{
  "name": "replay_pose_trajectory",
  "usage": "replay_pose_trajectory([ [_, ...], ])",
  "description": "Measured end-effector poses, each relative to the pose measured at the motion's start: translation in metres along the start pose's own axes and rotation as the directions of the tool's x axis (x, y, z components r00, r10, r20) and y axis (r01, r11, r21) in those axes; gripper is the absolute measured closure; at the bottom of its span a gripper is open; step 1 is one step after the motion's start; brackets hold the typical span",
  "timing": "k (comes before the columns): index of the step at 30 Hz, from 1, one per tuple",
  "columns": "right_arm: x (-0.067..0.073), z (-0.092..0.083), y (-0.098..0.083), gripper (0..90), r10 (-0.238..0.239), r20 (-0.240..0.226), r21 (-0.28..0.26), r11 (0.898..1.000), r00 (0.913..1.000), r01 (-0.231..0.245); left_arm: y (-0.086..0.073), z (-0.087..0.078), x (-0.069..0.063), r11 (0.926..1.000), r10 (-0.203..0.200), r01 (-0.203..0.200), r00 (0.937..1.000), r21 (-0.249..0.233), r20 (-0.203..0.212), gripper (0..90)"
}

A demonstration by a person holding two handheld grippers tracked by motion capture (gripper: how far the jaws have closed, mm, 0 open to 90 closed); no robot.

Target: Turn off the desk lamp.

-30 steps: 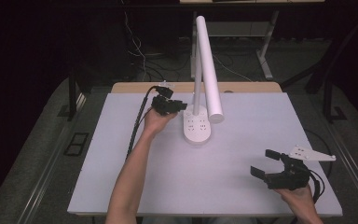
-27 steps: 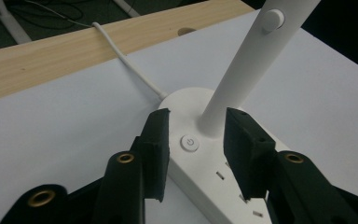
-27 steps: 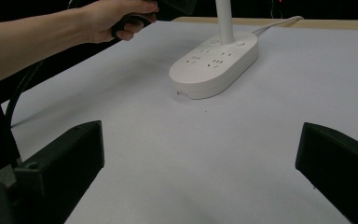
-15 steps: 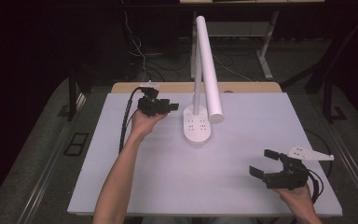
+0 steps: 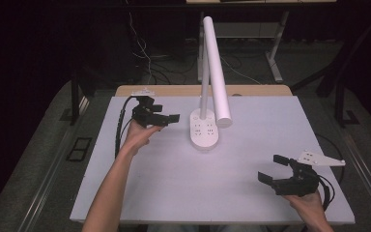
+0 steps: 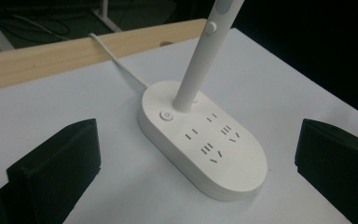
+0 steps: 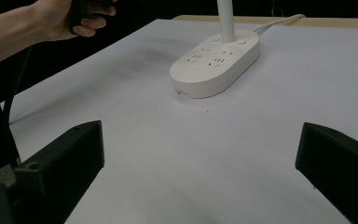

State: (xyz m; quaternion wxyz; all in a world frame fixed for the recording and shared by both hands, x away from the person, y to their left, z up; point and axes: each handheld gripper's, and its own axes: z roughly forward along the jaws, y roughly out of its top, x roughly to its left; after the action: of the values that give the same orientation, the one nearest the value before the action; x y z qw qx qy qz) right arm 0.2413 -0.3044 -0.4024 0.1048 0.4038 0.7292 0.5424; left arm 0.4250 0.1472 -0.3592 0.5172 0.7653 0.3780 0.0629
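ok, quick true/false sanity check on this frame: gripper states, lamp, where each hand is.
1. The left hand-held gripper is open, holding nothing. True.
2. The right hand-held gripper is clamped on the lamp base. False: it is open near the table's front right corner, well apart from the lamp base.
3. The lamp base has outlet slots and a round power button on top. True.
4. The lamp is lying on its side. False: its stem rises from the base.
5. The left hand-held gripper touches the base. False: it is beside it, with a gap.
6. A white cord runs from the base toward the table's far edge. True.
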Motion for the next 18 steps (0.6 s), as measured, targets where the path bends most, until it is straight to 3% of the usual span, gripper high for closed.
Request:
replay_pose_trajectory([
  [13, 0.001, 0.002, 0.000, 0.9, -0.006, -0.003, 0.004, 1.000, 1.0000, 0.006, -0.022, -0.038, -0.014, 0.9998, -0.004, 0.003, 0.9994, -0.019, -0.036, 0.0],
  [18, 0.001, 0.002, 0.000, 0.9, -0.004, 0.001, 0.001, 1.000, 1.0000, 0.004, -0.033, -0.051, -0.021, 0.9994, 0.004, -0.005, 0.9996, -0.035, -0.030, 0.0],
])
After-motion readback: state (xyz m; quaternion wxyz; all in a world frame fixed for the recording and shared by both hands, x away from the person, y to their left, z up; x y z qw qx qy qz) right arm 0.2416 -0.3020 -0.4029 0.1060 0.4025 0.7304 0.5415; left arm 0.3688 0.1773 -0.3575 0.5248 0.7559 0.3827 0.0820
